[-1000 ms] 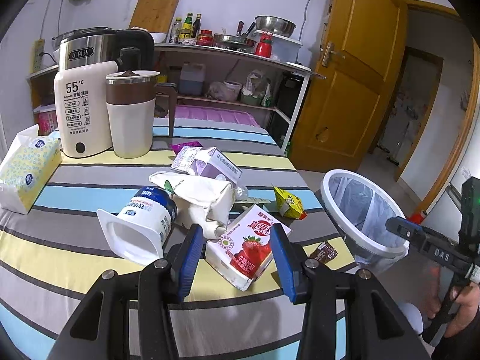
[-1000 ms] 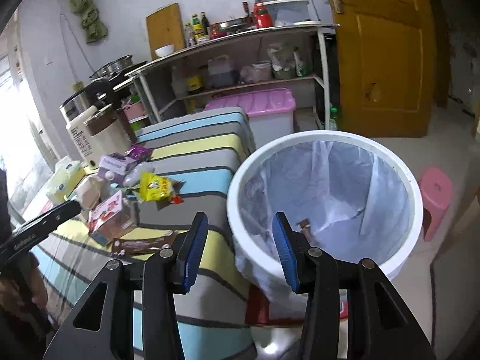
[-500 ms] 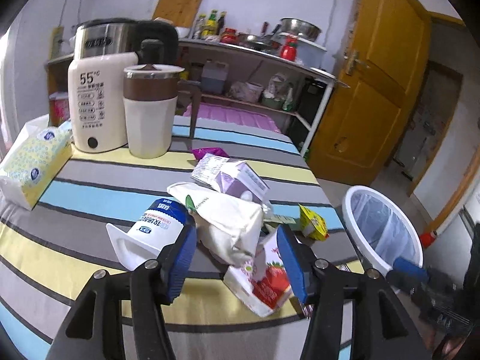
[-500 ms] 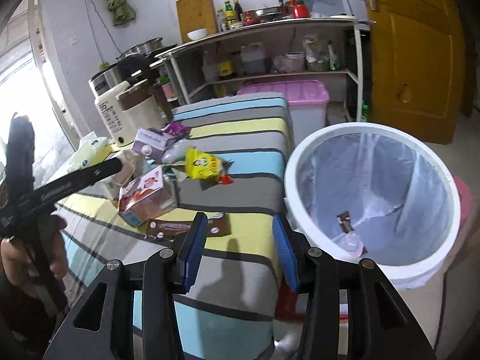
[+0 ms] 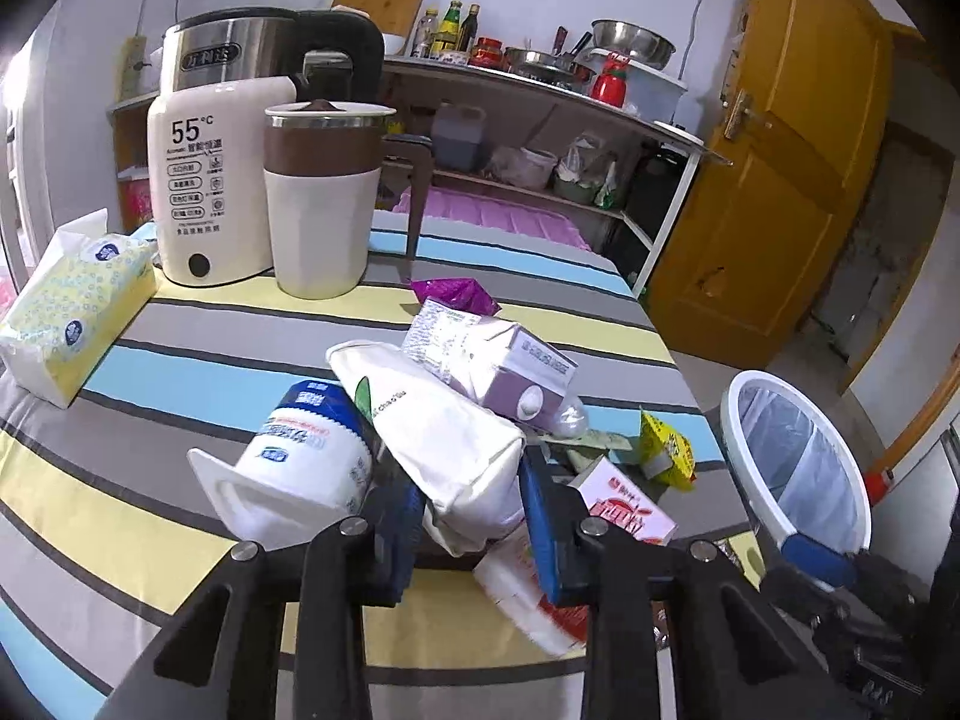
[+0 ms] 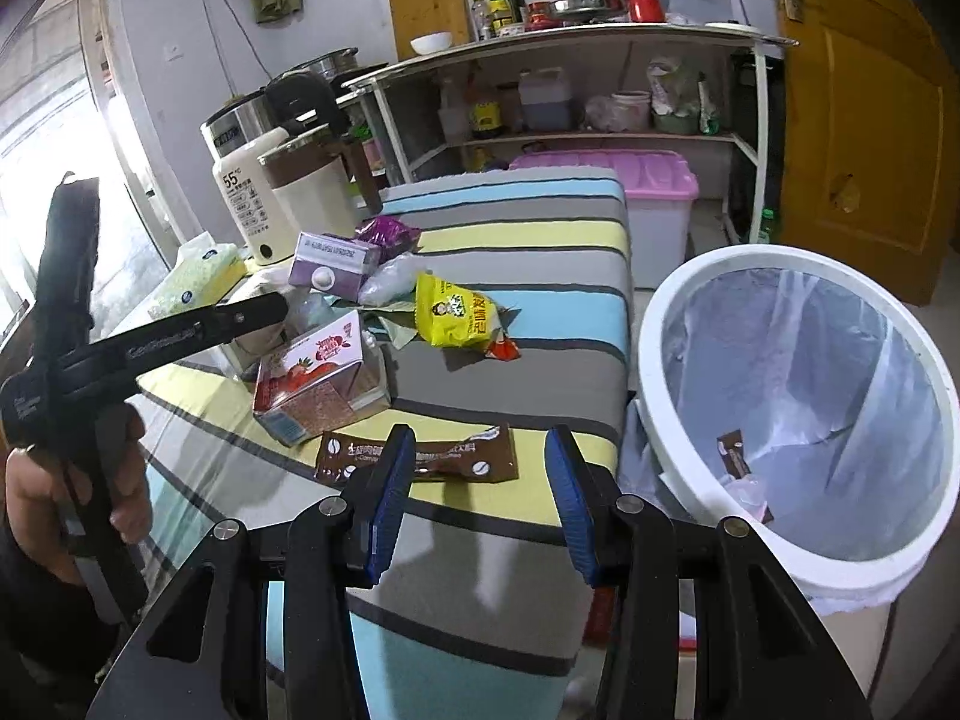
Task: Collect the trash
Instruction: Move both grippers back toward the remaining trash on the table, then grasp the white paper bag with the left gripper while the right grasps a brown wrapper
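Observation:
On the striped table (image 5: 180, 348), my left gripper (image 5: 471, 516) has its jaws closing on the near end of a white pouch (image 5: 444, 438), and both blue pads touch it. Around the pouch lie a yoghurt tub (image 5: 300, 462), a purple carton (image 5: 510, 372), a strawberry milk carton (image 5: 624, 510) and a yellow snack bag (image 5: 666, 450). My right gripper (image 6: 480, 450) hangs open over the table's near edge. A brown wrapper (image 6: 420, 462) lies flat just beyond its tips. The white lined bin (image 6: 660, 360) stands to the right, with scraps at its bottom.
A kettle (image 5: 204, 180), a lidded mug (image 5: 324, 192) and a tissue pack (image 5: 66, 306) stand at the table's far left. A purple foil wrapper (image 5: 450, 291) lies behind the pile. Beyond are a shelf unit, a pink box (image 6: 630, 180) and a yellow door (image 6: 858, 120).
My left gripper went forward from the strawberry carton to the white pouch and its jaws narrowed onto it. My right gripper swung left from above the bin to the table edge over the brown wrapper.

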`<state>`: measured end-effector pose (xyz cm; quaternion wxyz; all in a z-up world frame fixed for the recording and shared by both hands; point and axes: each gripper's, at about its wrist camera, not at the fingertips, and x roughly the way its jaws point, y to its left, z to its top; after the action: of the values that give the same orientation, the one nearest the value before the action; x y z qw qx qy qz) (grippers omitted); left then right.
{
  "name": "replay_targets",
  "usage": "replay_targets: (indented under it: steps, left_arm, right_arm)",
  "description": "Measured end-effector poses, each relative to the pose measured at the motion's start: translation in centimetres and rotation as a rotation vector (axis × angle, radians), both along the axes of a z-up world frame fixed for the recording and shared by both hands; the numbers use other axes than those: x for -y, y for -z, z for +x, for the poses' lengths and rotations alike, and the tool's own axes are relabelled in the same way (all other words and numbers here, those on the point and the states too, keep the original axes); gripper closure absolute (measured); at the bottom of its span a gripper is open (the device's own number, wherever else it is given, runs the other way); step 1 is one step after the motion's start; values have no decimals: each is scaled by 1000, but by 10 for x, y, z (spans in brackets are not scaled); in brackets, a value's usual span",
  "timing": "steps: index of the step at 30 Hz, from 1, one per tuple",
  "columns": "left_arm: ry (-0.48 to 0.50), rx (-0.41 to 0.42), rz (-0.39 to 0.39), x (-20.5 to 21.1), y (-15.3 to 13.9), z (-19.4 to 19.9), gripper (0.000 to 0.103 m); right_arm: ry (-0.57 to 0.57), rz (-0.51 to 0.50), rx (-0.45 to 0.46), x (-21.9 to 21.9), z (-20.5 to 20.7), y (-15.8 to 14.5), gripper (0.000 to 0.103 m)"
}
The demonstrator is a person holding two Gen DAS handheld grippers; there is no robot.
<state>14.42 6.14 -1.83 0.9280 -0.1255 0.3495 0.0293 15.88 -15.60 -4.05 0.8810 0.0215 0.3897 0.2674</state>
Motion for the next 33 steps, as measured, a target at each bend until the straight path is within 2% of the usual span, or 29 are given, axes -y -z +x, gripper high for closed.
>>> replay_targets:
  steps: [6,11,19,21,28,33]
  left_arm:
    - [33,29,10,-6,-6,-18,76]
    - [56,40,12,-7,-9,-33,76]
    - [90,50,14,-7,-12,-54,77]
    - [103,52,9,-5,-12,-58,77]
    - [139,53,5,-2,-13,-77,78]
    - [157,50,5,-1,-12,-88,78]
  right_arm:
    - [-56,-17,-1,-12,11,3,57]
    - [-72,-24,-74,-20,25,18,57]
    - [-207,-1,-125,-22,-10,19,57]
    - [-248,-23,-111,-25,-21,18,57]
    - [-248,-88,17,-37,-23,8,57]
    - [-354,-168,80,-55,-23,10,57]
